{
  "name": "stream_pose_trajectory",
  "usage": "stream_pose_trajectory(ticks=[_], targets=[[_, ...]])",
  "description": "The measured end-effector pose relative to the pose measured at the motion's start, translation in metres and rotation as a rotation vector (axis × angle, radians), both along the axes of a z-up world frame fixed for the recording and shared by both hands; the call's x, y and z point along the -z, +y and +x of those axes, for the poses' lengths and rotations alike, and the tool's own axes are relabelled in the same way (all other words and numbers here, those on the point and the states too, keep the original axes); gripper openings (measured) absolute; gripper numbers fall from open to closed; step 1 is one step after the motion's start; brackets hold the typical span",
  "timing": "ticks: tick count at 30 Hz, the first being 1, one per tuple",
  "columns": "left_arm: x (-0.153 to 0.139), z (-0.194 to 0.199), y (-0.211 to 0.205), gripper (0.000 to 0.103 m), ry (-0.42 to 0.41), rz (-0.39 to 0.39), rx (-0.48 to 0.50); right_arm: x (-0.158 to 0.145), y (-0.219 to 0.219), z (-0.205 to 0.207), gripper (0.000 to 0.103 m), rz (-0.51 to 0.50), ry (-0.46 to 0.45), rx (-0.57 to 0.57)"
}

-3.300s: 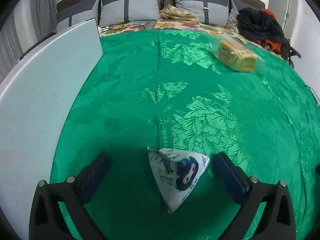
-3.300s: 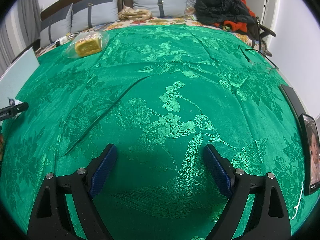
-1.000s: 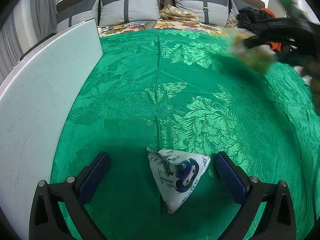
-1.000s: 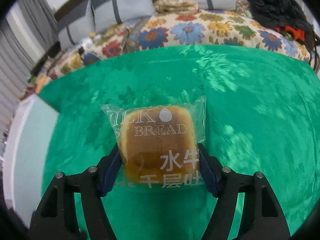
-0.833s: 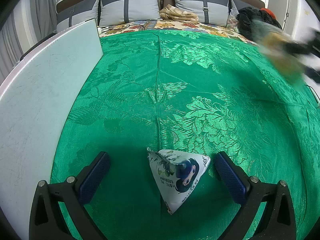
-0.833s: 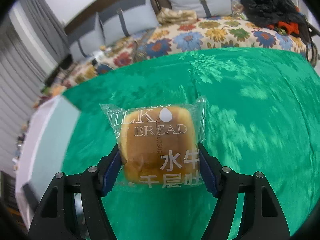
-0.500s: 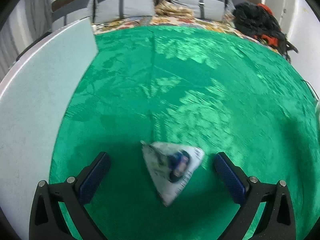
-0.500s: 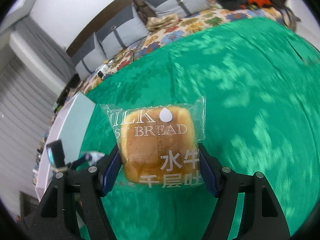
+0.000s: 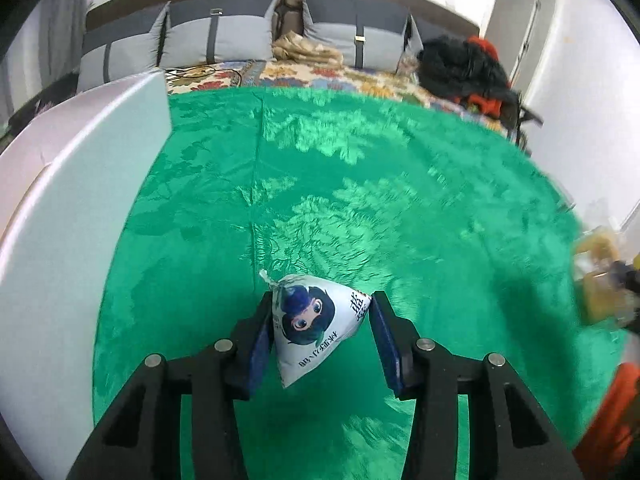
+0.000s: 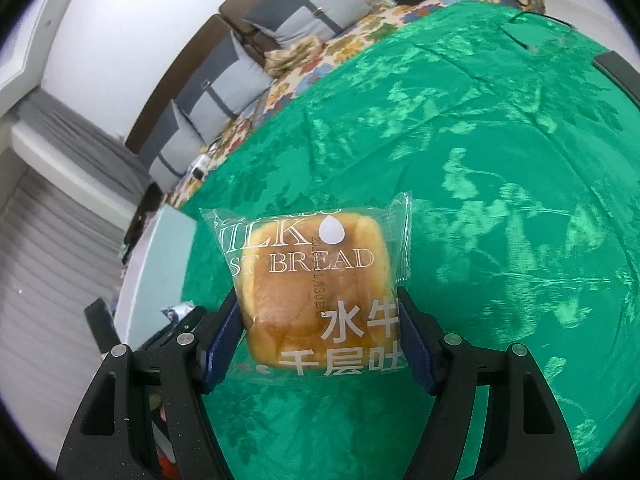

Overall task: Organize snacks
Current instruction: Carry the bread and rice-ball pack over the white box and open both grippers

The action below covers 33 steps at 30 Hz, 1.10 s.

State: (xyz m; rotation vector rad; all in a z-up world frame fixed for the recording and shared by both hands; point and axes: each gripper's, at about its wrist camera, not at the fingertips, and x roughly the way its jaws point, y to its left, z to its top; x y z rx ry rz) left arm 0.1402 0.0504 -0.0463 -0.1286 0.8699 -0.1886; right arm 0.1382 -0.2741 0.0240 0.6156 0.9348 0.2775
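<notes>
- The left tongs (image 9: 318, 334) have just been closing; their blue pads now clamp the sides of a small triangular snack pouch (image 9: 314, 326), white with a cartoon face printed on it.
- The pouch sits between the pads, its twisted top corner pointing away from the camera, held above the green patterned cloth (image 9: 360, 200).
- A pale white board (image 9: 68, 208) stands along the left edge of the cloth.
- The right tongs (image 10: 320, 332) are clamped on a packaged bread (image 10: 316, 280), a golden square loaf in a clear wrapper with white lettering.
- The bread is held clear of the green cloth, its far end sticking out past the pads.
- In the right wrist view the left tongs and their pouch show low at the left, beside the board.
- Grey cushions (image 9: 216, 36) line the back, with a dark heap of clothes (image 9: 460, 64) at the right end.
</notes>
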Motion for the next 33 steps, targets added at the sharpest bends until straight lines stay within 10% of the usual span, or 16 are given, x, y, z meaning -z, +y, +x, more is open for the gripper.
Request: stream_pose_trajectory(ticks=[7,12,21,24,33], targets=[[-0.083,-0.041,0.054,0.046,-0.071,-0.138,-0.107,-0.058,0.079,0.02,0.074,0.077,-0.101,-0.189],[-0.124,-0.071,0.132,0.046,-0.119,-0.048,-0.223,-0.113,0.192,0.041,0.074,0.107,-0.201,-0.41],[-0.084,-0.102,0.259,0.049,-0.015,0.071,-0.474,-0.127,0.418,0.048,0.077,-0.017,-0.275,-0.74],[-0.067,-0.103,0.267,0.073,0.026,0.082,-0.49,-0.09,0.47,0.051,0.079,-0.157,-0.195,-0.84],[-0.066,-0.116,0.259,0.092,0.004,0.157,-0.532,-0.091,0.446,0.045,0.08,-0.249,-0.249,-0.777]])
